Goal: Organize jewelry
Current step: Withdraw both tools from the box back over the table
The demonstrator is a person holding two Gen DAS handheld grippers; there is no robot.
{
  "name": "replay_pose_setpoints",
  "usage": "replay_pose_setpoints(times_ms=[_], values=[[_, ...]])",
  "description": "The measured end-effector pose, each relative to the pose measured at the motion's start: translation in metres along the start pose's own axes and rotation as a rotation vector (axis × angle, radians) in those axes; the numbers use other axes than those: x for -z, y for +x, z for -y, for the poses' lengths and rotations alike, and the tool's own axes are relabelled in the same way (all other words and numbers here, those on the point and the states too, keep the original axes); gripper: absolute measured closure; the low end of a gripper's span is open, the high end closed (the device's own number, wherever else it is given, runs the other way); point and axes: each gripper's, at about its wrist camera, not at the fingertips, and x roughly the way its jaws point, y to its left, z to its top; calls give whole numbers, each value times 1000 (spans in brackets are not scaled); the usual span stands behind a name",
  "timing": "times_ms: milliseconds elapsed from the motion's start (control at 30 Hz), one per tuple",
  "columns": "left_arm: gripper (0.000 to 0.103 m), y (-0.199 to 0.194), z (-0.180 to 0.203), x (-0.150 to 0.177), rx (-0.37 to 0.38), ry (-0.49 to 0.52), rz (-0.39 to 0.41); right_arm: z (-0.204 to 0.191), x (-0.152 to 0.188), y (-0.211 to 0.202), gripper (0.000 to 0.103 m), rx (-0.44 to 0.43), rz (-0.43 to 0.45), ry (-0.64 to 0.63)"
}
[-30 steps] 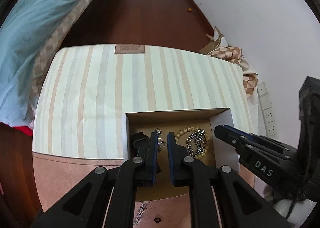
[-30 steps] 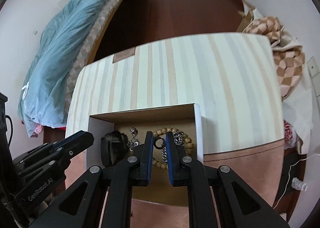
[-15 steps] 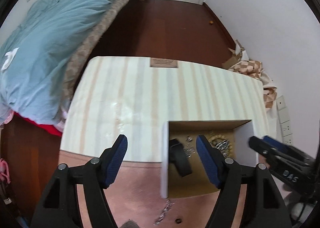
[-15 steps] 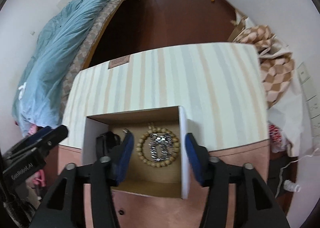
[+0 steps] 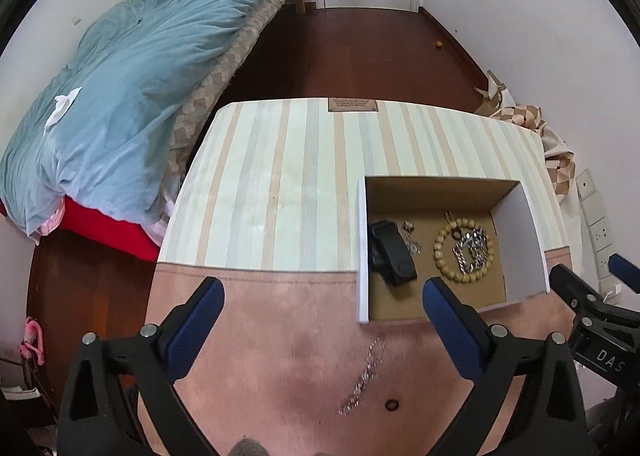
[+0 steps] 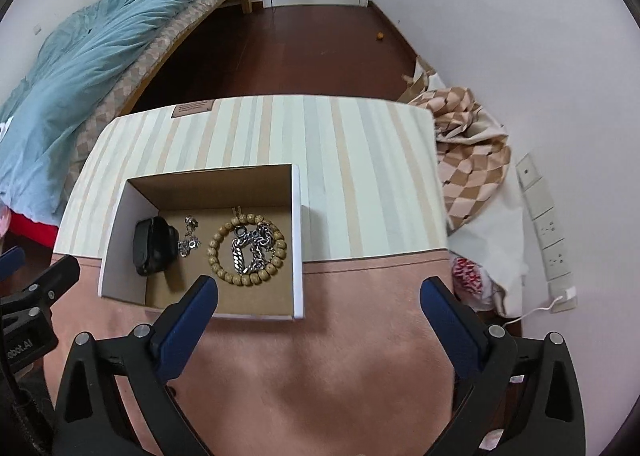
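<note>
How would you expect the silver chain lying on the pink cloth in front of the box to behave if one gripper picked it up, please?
The silver chain lies slack in a wavy line of fine links, so it would probably droop limply from wherever it is pinched. It looks thin and low against the pink cloth, so the pads may slip over it. Pushed, it would likely bunch rather than slide whole.

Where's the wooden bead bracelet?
In both views, the bead bracelet lies inside the open box, ringing a silver chain, right of a black case.
</note>
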Motion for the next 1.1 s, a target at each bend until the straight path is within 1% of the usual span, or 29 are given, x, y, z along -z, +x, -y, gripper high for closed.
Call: replay_pose_setpoints(times_ms=[233,433,667,733,800,900,1000,1100], values=[[1,-33,0,17,18,-10,42,-3,11,-47,1,12,87,-1],[1,-73,-5,30,24,-12,115,-4,25,-84,1,3,127,7],[1,-108,-10,42,39,-5,162,-3,41,-123,1,-4,172,22],[1,-114,-11,46,31,-6,173,-2,43,-131,1,-10,179,22],[1,-116,-12,49,32,-10,175,-2,47,-137,1,-14,186,24],[1,-110,-17,56,20,-31,158,-3,55,-135,1,-36,172,28],[1,-91,-24,67,-28,-44,123,-9,69,-116,1,-50,136,30],[1,-63,-31,83,-99,-45,86,-20,86,-88,1,-66,94,24]])
